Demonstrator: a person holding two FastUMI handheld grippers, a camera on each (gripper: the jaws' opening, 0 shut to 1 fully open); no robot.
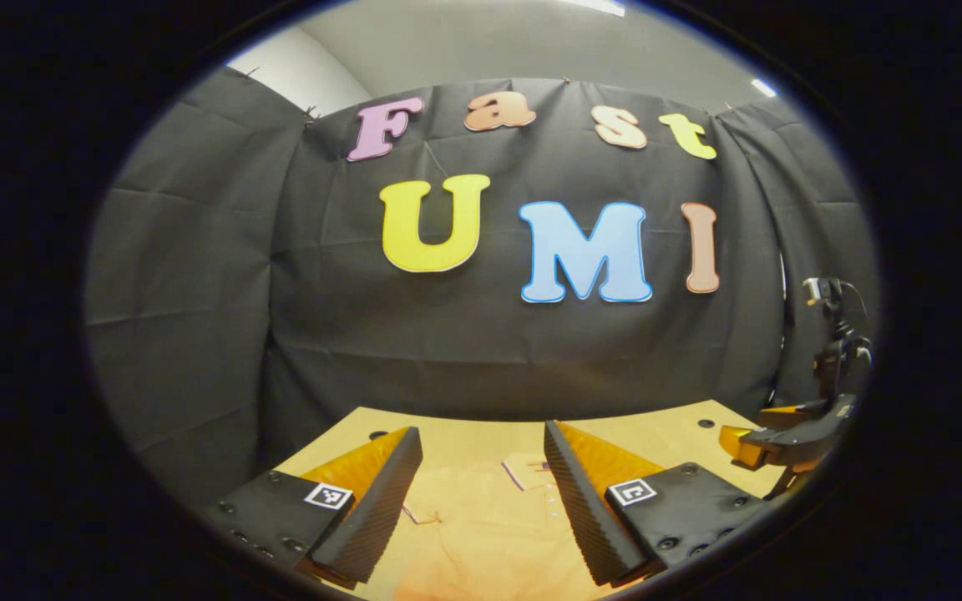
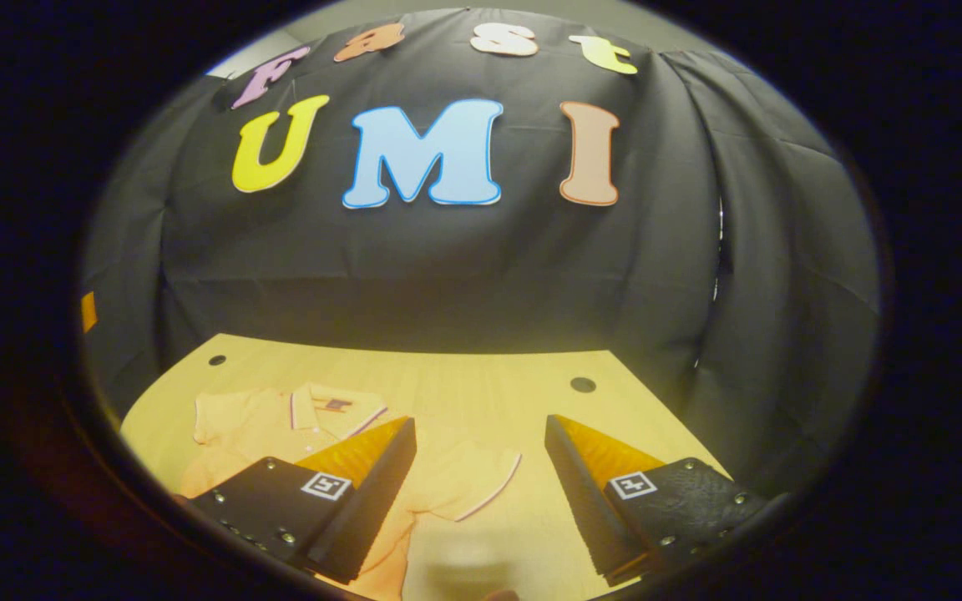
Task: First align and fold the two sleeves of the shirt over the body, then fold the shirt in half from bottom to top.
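Table (image 2: pixel 481 376) of pale wood spans the lower half of both views, and on it I see the orange polo shirt (image 2: pixel 281 426) lying flat at lower left of the right gripper view, collar up, one short sleeve (image 2: pixel 473 480) spread sideways. No fold is made yet, I judge; both sleeve folds and the bottom-to-top fold remain. My left gripper (image 1: pixel 481 492) and right gripper (image 2: pixel 481 480) hover above it, fingers spread wide, gripping nothing.

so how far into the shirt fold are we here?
Nothing looks done: the shirt lies flat on the table, collar toward the booth wall, and the sleeve is spread out to the side, not over the body. In hand: nothing; the left gripper and right gripper are above the shirt, jaws apart. Left: both sleeve folds, then the bottom-to-top fold.
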